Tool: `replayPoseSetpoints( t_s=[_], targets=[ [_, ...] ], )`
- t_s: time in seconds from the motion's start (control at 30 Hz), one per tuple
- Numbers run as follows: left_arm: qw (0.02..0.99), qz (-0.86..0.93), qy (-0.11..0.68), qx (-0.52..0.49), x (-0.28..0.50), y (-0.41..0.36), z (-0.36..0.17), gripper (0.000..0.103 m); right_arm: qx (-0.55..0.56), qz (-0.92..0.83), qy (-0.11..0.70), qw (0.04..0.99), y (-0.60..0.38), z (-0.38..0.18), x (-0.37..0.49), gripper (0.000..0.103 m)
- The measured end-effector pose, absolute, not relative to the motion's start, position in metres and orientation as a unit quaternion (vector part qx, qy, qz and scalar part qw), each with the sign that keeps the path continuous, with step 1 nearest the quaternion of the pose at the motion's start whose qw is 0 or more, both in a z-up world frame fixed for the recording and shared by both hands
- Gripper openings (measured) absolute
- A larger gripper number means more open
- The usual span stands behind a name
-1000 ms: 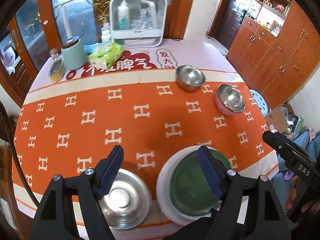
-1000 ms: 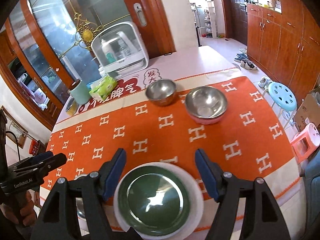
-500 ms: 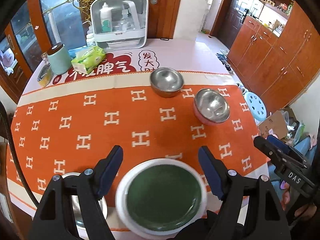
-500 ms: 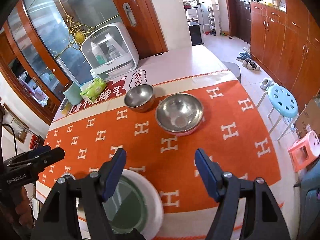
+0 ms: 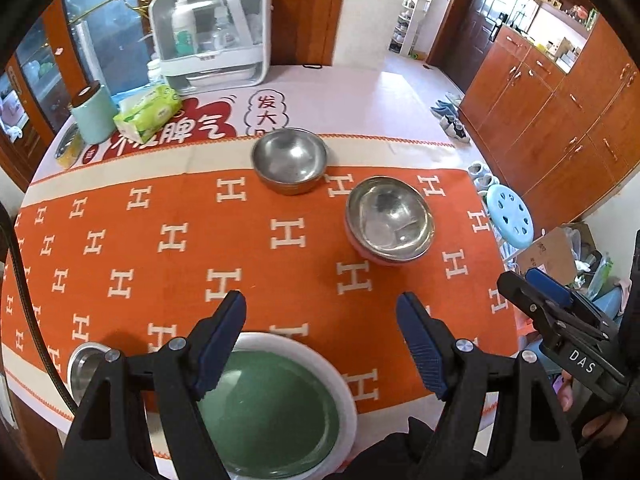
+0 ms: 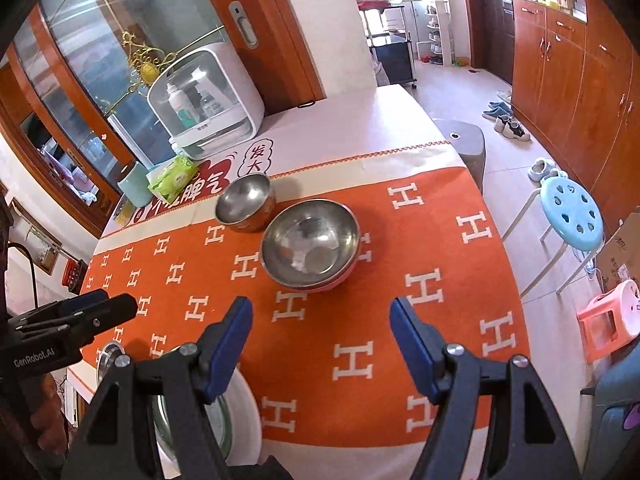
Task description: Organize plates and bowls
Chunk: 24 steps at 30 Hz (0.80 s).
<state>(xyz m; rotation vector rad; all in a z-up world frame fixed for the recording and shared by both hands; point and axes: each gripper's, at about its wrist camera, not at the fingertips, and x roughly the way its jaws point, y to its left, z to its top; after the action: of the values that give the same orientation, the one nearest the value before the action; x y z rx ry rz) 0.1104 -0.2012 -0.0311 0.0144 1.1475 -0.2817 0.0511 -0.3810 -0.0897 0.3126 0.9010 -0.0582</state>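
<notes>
Plates and bowls lie on the bench [image 5: 380,108], on an orange cloth [image 5: 168,216] with a white H pattern. White plate [image 5: 340,380] at the near edge carries a green plate [image 5: 276,412]. Pink-sided steel bowl [image 5: 390,222] sits mid-cloth toward the right; a plain steel bowl [image 5: 289,160] stands just beyond it, apart. A small steel bowl [image 5: 82,372] sits near-left, partly hidden. Left claw [image 5: 320,344] hangs wide above the plates, gripping nothing. Right claw [image 6: 320,344] is likewise wide and empty, short of the pink-sided bowl.
</notes>
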Motion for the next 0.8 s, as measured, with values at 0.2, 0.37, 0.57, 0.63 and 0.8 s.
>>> replayPoseSetpoints(
  t_s=[0.2, 0.37, 0.57, 0.63, 0.8],
  targets=[
    [0.816, -0.137, 0.561, 0.023, 0.133, -0.229, -0.053, 0.076, 0.164, -0.012, 0.442, 0.882, -0.396, -0.104, 0.073, 0.071],
    [0.802, -0.138, 0.581, 0.024, 0.157, -0.245, -0.076, 0.076, 0.158, 0.007, 0.45, 0.879, -0.4, -0.119, 0.093, 0.071],
    [0.783, -0.151, 0.604, 0.003, 0.19, -0.257, -0.117, 0.076, 0.153, 0.027, 0.477, 0.865, -0.402, -0.144, 0.118, 0.072],
    [0.779, -0.156, 0.607, 0.002, 0.198, -0.261, -0.129, 0.076, 0.156, 0.03, 0.486, 0.86, -0.404, -0.155, 0.127, 0.072],
    [0.769, -0.167, 0.617, -0.005, 0.218, -0.27, -0.156, 0.076, 0.167, 0.033, 0.494, 0.853, -0.409, -0.175, 0.142, 0.071]
  ],
)
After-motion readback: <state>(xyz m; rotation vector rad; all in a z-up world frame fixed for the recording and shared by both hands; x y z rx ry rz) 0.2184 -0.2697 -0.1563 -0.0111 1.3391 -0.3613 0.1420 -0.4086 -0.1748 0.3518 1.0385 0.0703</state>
